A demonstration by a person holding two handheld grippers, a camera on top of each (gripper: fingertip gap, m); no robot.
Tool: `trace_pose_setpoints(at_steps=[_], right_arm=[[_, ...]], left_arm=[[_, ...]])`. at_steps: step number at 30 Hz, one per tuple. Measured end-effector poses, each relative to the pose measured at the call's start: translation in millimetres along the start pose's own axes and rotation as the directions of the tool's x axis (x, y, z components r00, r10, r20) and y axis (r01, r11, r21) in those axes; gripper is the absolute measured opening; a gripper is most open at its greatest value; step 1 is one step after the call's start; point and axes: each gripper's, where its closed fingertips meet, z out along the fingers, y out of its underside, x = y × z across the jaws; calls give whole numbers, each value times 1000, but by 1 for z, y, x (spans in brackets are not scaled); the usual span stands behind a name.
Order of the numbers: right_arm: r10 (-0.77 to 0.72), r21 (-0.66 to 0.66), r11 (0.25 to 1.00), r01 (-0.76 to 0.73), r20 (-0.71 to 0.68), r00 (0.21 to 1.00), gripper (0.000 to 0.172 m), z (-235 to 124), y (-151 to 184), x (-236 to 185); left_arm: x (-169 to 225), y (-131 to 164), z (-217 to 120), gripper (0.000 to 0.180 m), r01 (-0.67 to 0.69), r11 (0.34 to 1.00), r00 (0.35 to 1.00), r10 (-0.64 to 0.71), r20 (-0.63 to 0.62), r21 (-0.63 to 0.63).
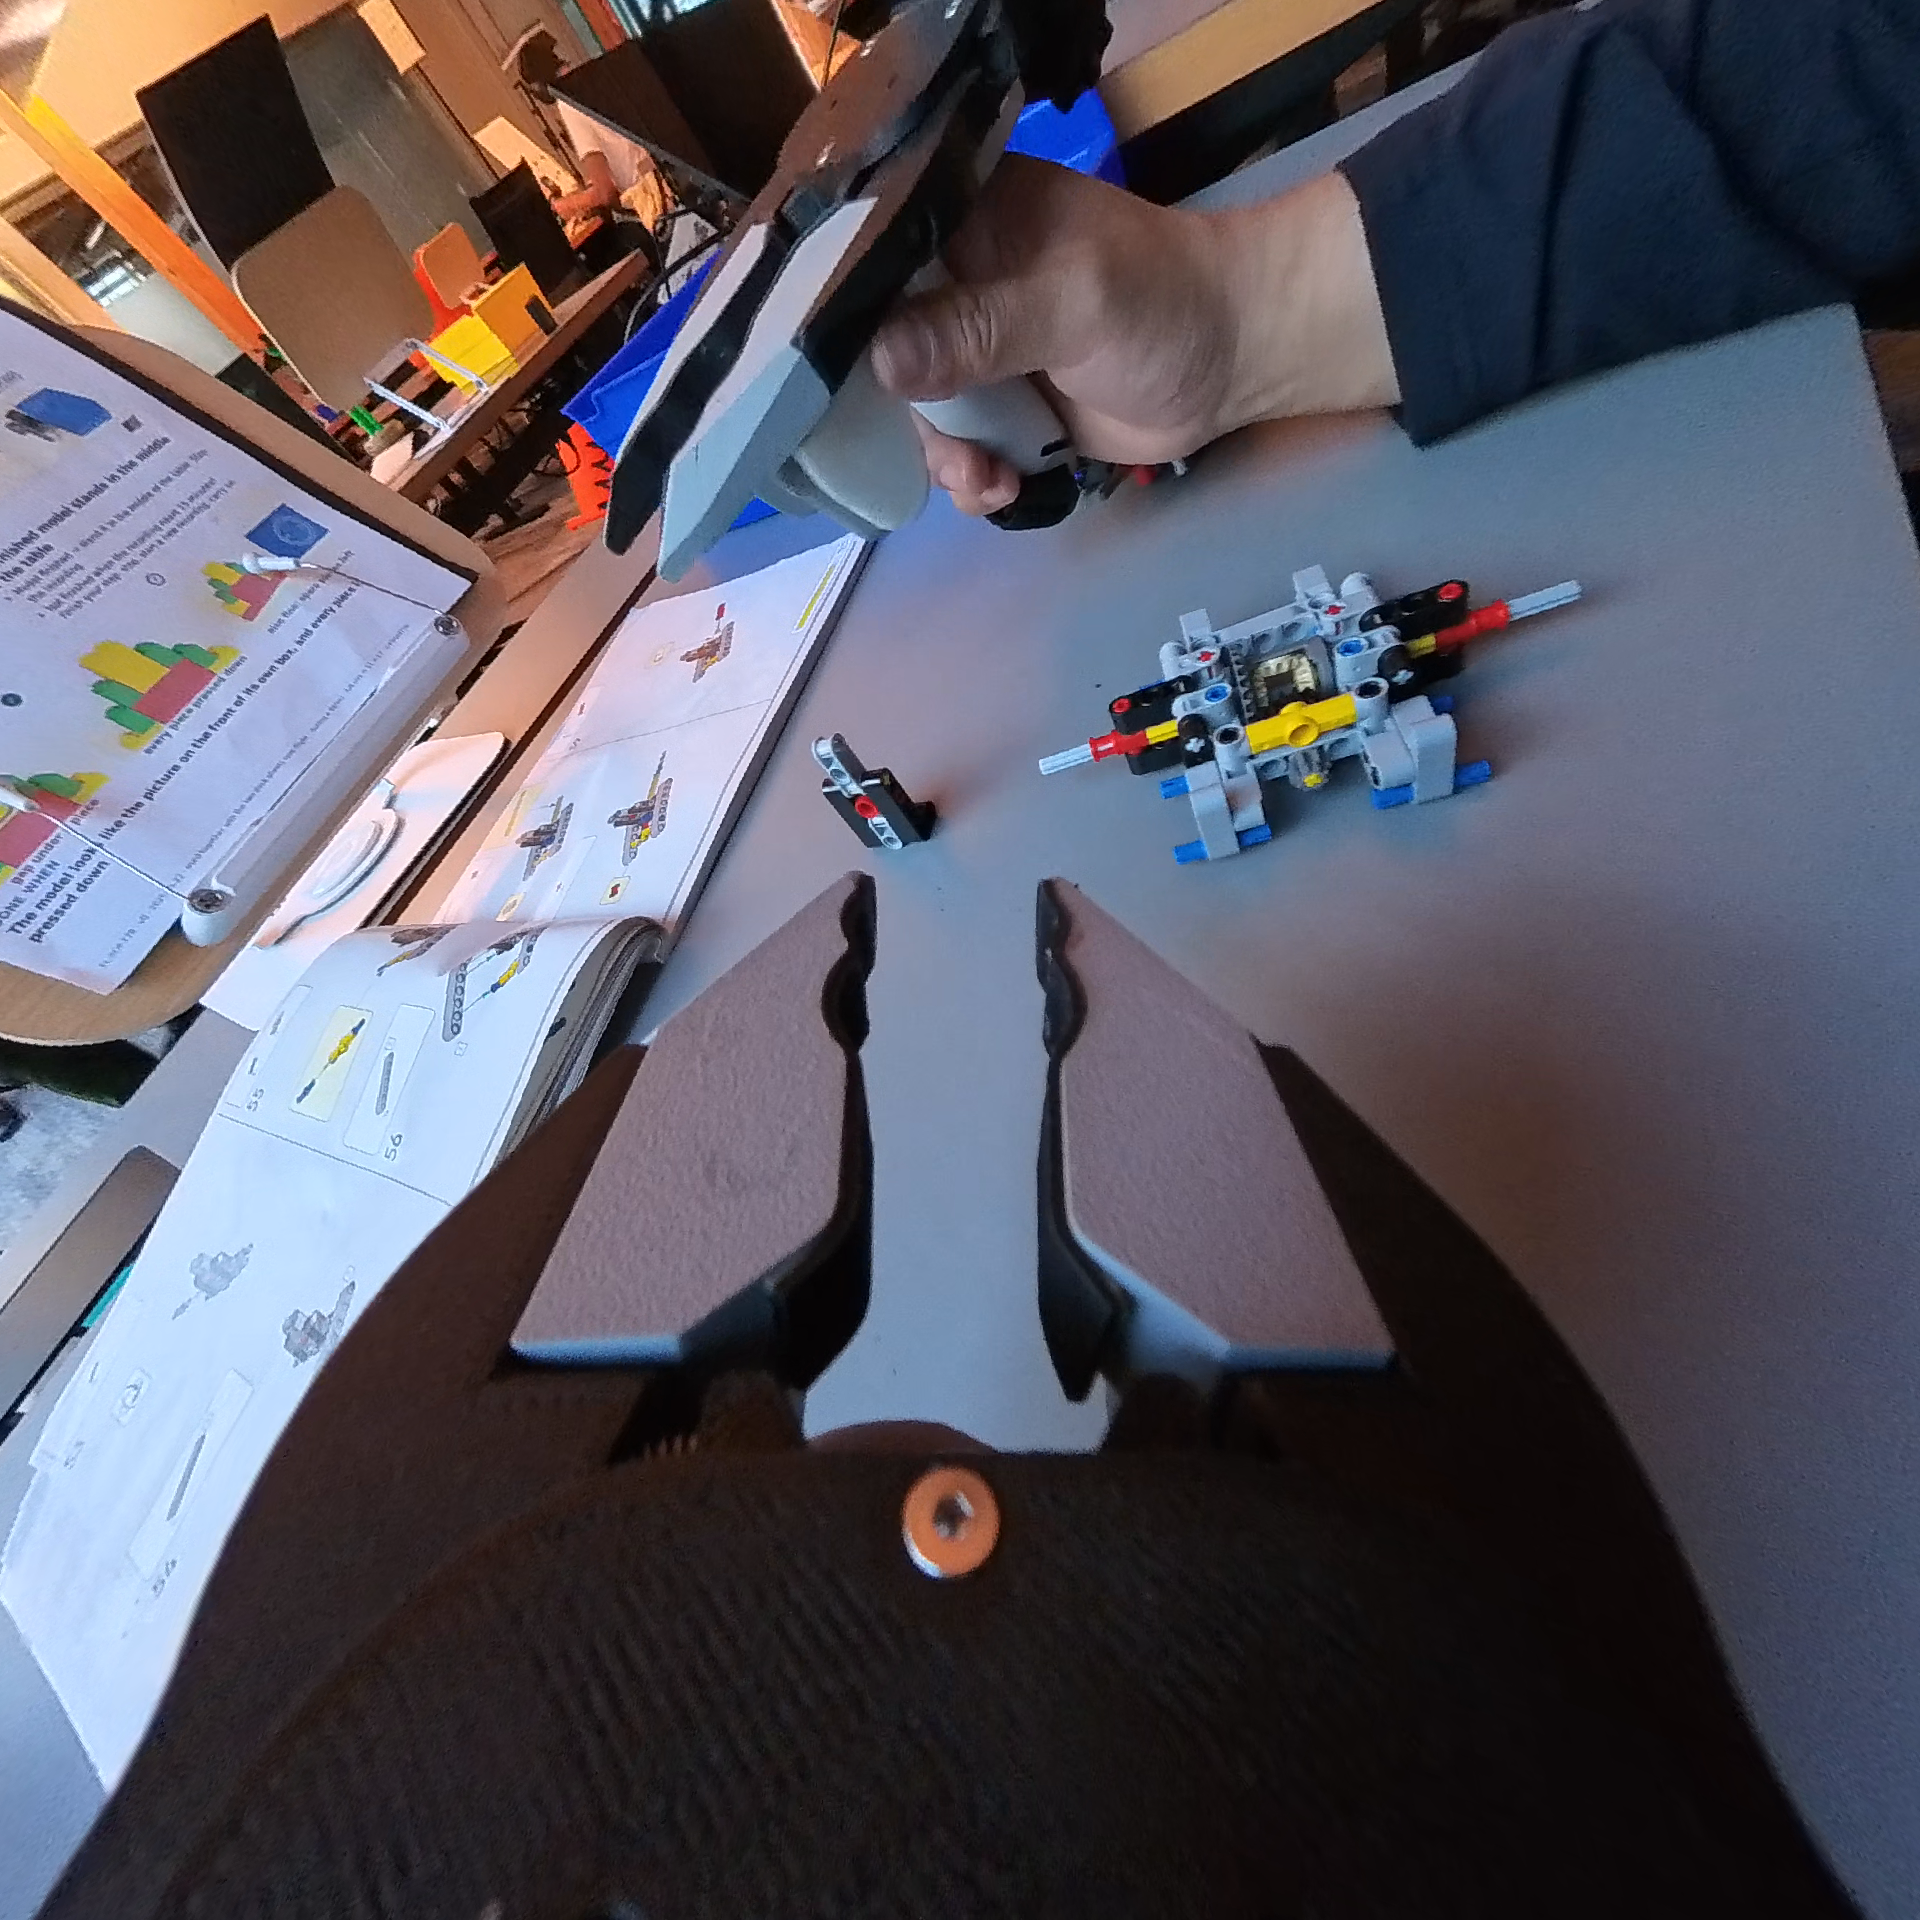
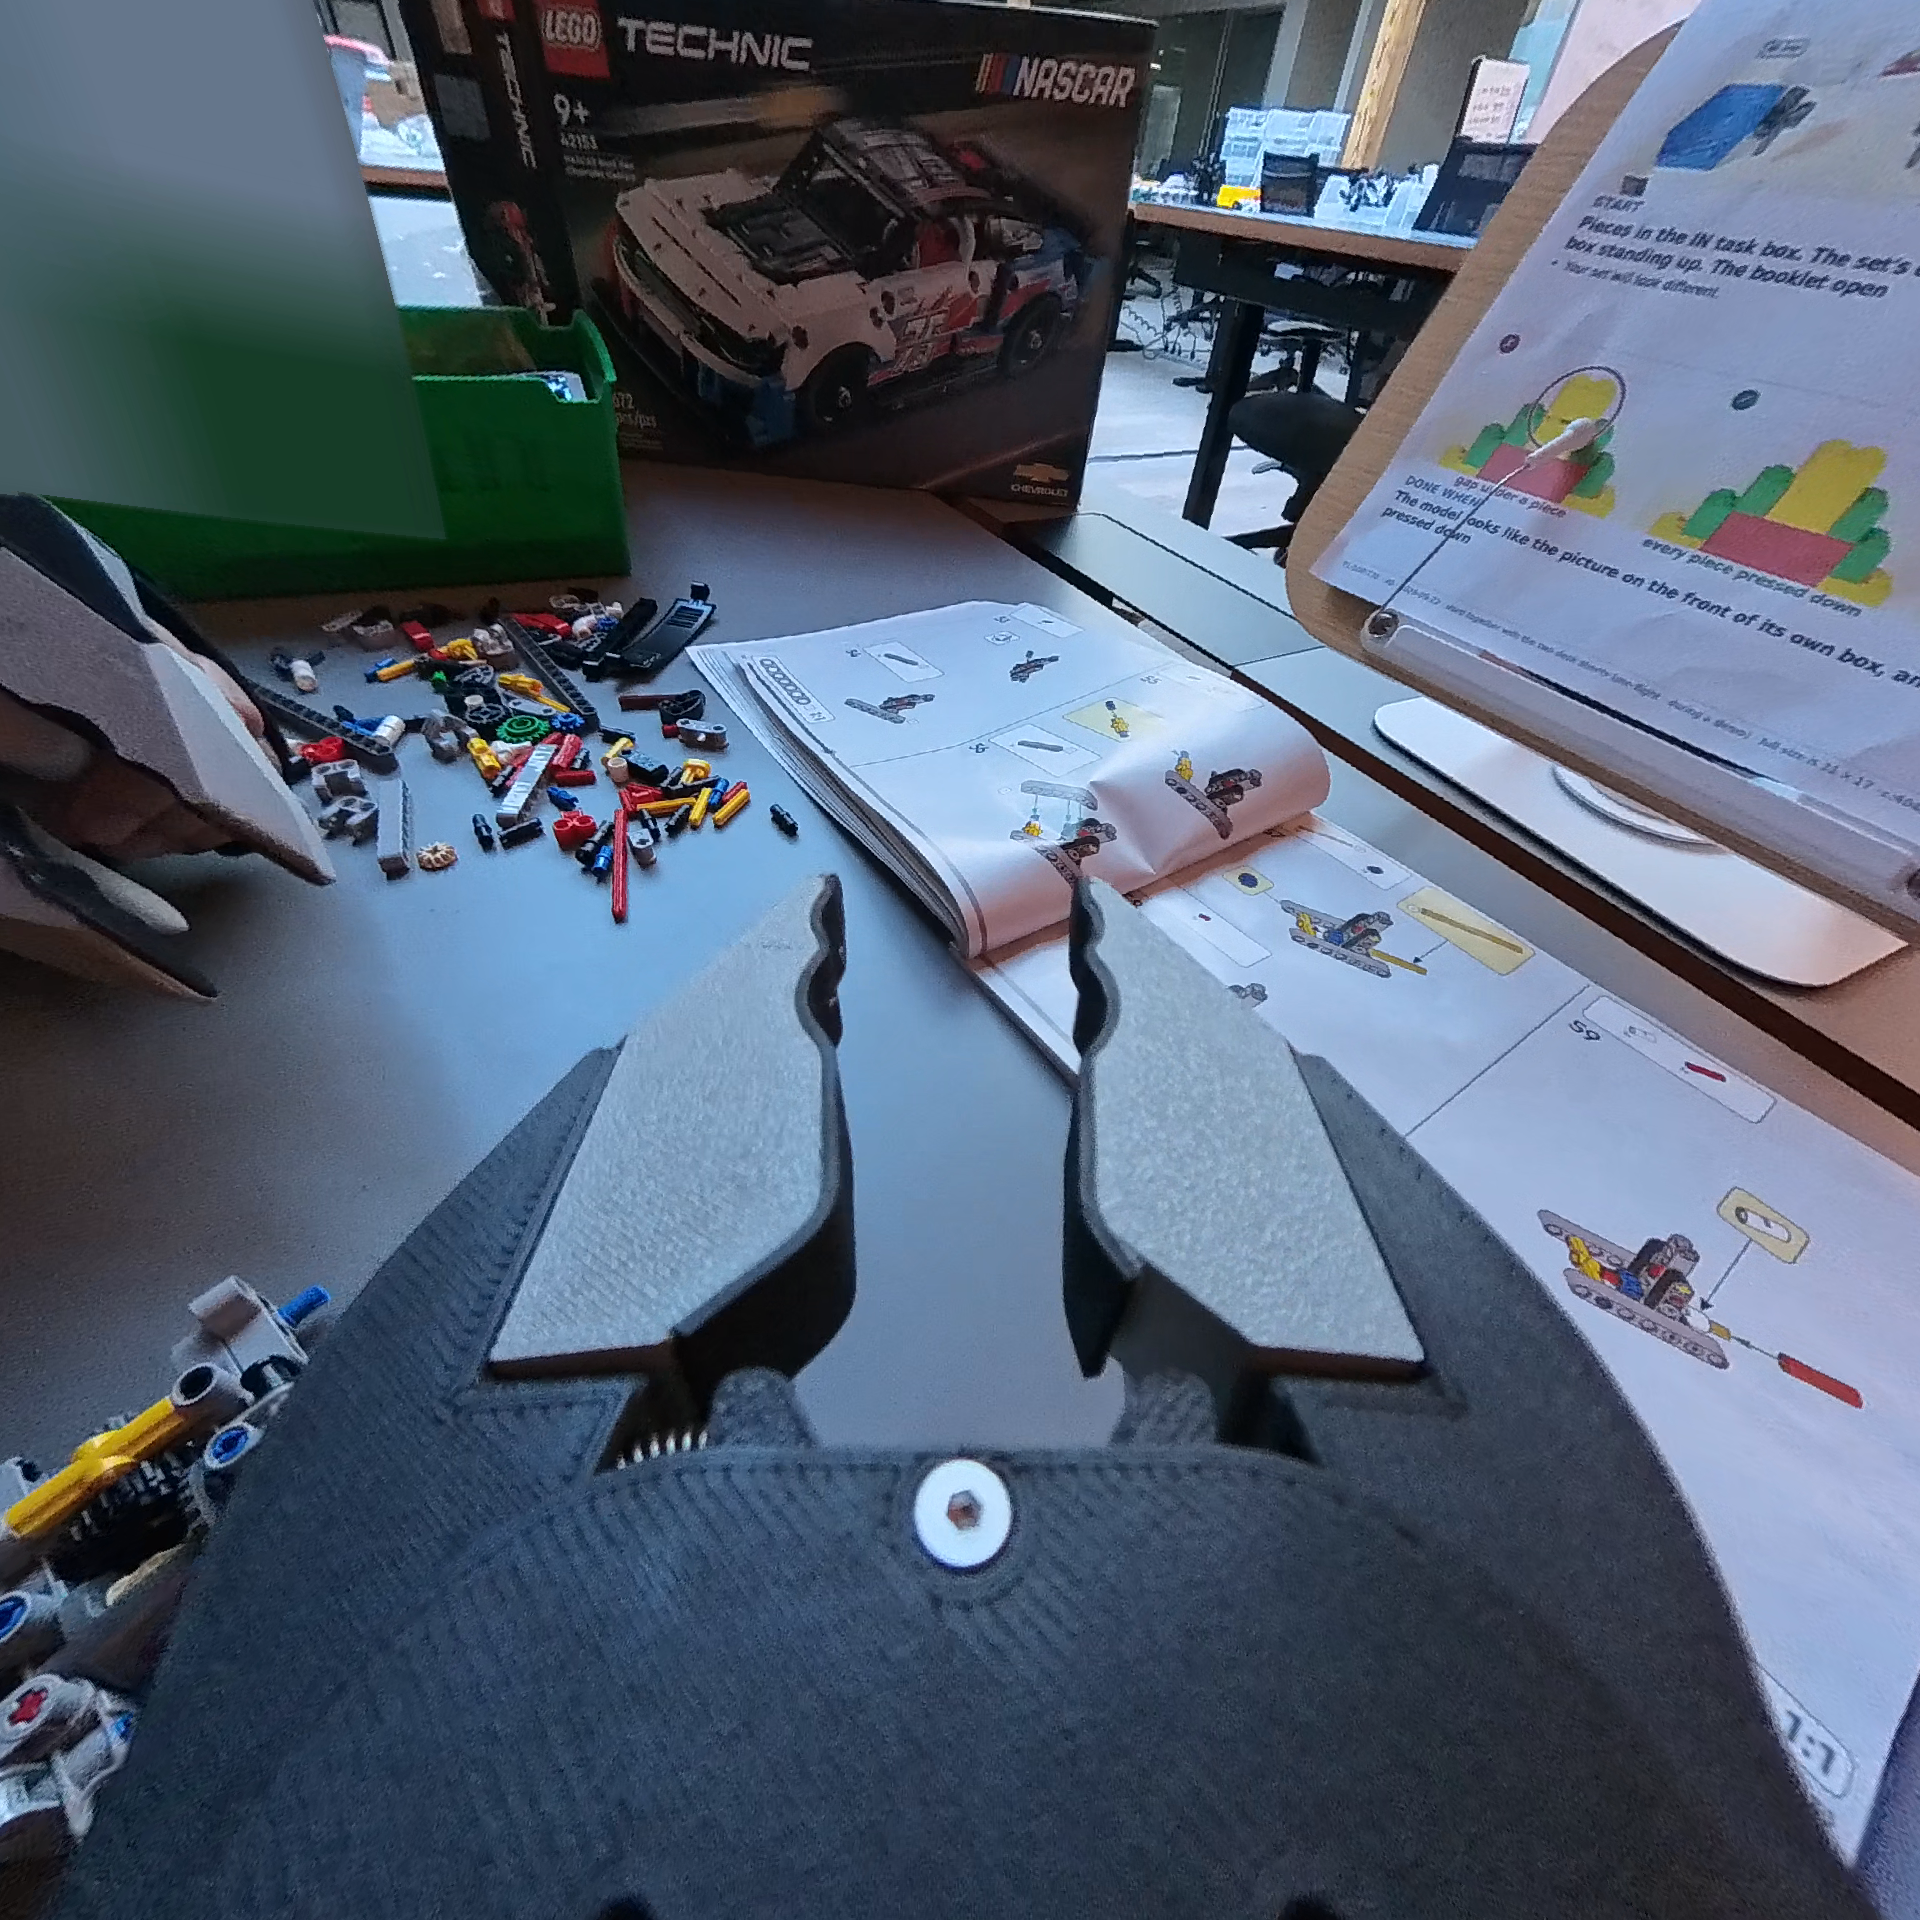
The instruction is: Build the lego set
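Grey tabletop [image 1: 1558, 1039] under parted, bare fingers in the left wrist view: left gripper [image 1: 956, 904] spread with nothing between the pads, hovering just short of a small black-and-grey brick piece [image 1: 873, 795] with a red pin, lying a little left of the gap. Farther right, well apart, a grey, yellow and black brick assembly [image 1: 1299, 707] with blue pins. Open instruction booklet [image 1: 644, 748] along the left edge; above it a hand [image 1: 1122, 332] around the other tool's handle. Judged from this: best to shift slightly left to centre the gap on the small piece, then lower squarely so both pads meet its flat sides, not the protruding pin. In the right wrist view, right gripper [image 2: 956, 914] likewise spread and holding nothing, poised over dark table beside the booklet's [image 2: 1039, 748] spine. Scattered loose bricks [image 2: 520, 727] ahead to the left, green bin [image 2: 520, 468] and set box [image 2: 831, 260] behind, sheet on a stand [image 2: 1662, 364] to the right. Worth keeping clear of the curled page.
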Motion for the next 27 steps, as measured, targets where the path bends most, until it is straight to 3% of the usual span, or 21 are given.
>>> trace_pose_setpoints(at_steps=[10,17,23,27], right_arm=[[-43,14,999,43,-13,999,36,-7,-4,-5],[-44,28,999,44,0,999,33,-15,-4,-13],[-68,48,996,69,-36,997,30,-15,-10,-16],[-1,72,997,4,-40,999,33,-6,-14,-12]], left_arm=[[-3,-8,-2,20,-61,998,994,59,92,19],[9,-7,7,12,-191,981,975,194,106,-31],[-3,-8,7,0,-104,995,985,105,140,-11],[-21,-12,-3,0,58,997,982,-68,175,58]])
